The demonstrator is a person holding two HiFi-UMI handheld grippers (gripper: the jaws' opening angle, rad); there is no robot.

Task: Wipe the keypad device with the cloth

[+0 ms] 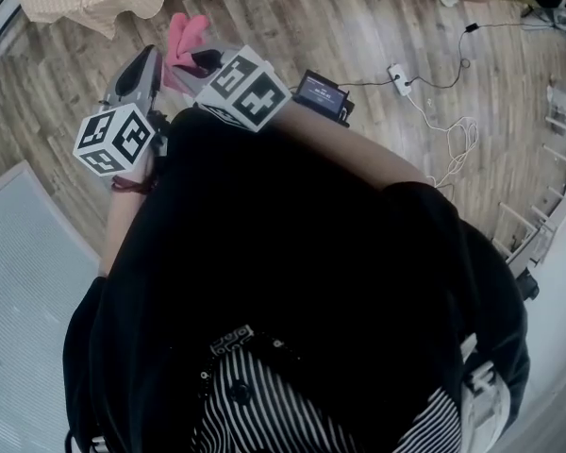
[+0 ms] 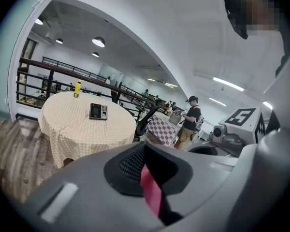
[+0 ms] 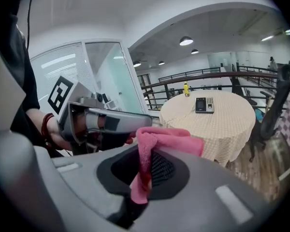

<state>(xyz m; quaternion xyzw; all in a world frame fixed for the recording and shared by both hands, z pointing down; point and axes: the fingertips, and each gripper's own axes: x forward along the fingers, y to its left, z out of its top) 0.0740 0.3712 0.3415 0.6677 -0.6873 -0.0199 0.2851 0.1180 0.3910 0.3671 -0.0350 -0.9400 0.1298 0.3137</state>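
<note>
The keypad device [image 2: 98, 111] [image 3: 204, 105] lies flat on a round table with a checked tablecloth [image 2: 72, 129] [image 3: 217, 124], some way ahead of both grippers. A pink cloth [image 3: 166, 140] [image 1: 185, 40] is pinched in my right gripper [image 3: 144, 178] and droops over its jaw. A narrow strip of the same pink cloth [image 2: 151, 190] also sits between the jaws of my left gripper [image 2: 152, 192], which looks shut on it. In the head view both grippers are held close together in front of the person's chest, the left gripper [image 1: 140, 72] beside the right gripper [image 1: 208, 62].
A yellow bottle [image 2: 77, 88] [image 3: 186, 89] stands at the round table's far side. A dark office chair [image 3: 273, 105] is by that table. A person [image 2: 191, 120] stands at another checked table [image 2: 165, 128]. A dark box with a screen [image 1: 322, 93] and cables [image 1: 434, 83] lie on the wooden floor.
</note>
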